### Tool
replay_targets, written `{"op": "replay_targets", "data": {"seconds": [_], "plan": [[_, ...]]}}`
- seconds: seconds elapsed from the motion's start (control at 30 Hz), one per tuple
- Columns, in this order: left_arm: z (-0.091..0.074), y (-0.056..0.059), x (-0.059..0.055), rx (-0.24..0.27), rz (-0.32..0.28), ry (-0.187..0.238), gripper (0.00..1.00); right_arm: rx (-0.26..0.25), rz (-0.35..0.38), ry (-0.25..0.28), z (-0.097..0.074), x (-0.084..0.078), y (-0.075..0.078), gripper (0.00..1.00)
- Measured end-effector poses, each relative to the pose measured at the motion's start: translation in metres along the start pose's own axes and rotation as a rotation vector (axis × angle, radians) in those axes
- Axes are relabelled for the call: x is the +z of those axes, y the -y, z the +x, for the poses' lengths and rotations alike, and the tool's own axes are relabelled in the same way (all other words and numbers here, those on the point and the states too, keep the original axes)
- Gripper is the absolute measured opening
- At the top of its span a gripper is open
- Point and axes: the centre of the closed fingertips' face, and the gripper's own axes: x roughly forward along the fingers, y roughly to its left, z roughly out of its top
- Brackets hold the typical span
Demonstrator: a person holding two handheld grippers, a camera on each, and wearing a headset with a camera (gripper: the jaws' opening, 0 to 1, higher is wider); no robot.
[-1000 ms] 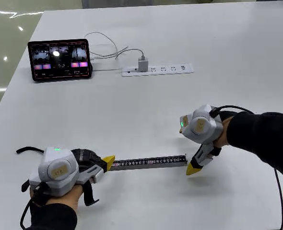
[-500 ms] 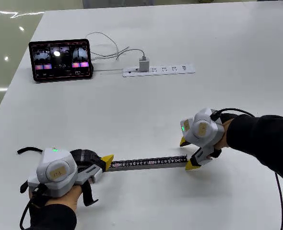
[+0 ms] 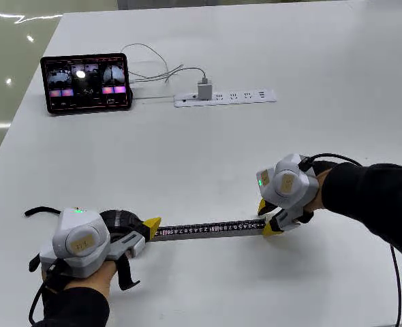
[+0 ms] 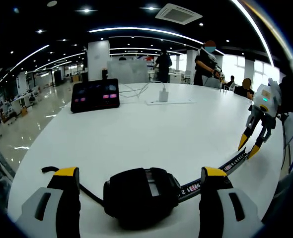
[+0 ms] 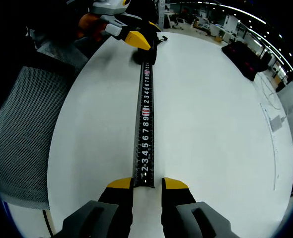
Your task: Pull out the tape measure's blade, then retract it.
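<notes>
A black tape measure case (image 3: 119, 221) (image 4: 141, 196) lies on the white table between the fingers of my left gripper (image 3: 143, 237) (image 4: 140, 172). That gripper stands open, with a gap showing on each side of the case. The blade (image 3: 208, 229) (image 5: 145, 114) lies flat on the table, drawn out to the right. Its end sits between the fingers of my right gripper (image 3: 268, 218) (image 5: 147, 183), which are shut narrowly on its edges. The right gripper view shows the case (image 5: 146, 53) and the left gripper (image 5: 136, 38) at the blade's far end.
A tablet (image 3: 86, 83) with a lit screen stands at the back left. Beside it lies a white power strip (image 3: 225, 99) with a charger and cables. A grey mesh chair (image 5: 22, 134) stands off the table's near edge. People (image 4: 206, 59) are in the background.
My right gripper has come down to the blade's end, opened, then narrowed its fingers around it. The left gripper, the case and the blade have stayed in place.
</notes>
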Motion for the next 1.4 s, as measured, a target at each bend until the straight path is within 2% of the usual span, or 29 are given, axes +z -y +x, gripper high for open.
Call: {"op": "replay_targets", "data": {"seconds": [0.4, 0.73, 1.0, 1.2, 1.4], "plan": [[0.001, -0.002, 0.001, 0.008, -0.005, 0.005, 0.99, -0.005, 0.021, -0.002, 0.001, 0.000, -0.001, 0.12], [0.001, -0.001, -0.002, 0.004, -0.016, -0.005, 0.96, 0.007, 0.038, -0.007, 0.002, 0.000, -0.004, 0.11], [0.000, 0.001, -0.008, -0.003, -0.031, -0.023, 0.88, 0.001, 0.020, -0.063, 0.002, -0.002, -0.006, 0.10], [0.001, 0.003, -0.013, -0.009, -0.047, -0.043, 0.78, 0.003, 0.067, -0.053, 0.002, -0.002, -0.005, 0.10], [0.003, 0.006, -0.017, -0.021, -0.055, -0.061, 0.70, -0.014, 0.057, -0.080, 0.002, -0.001, -0.005, 0.10]]}}
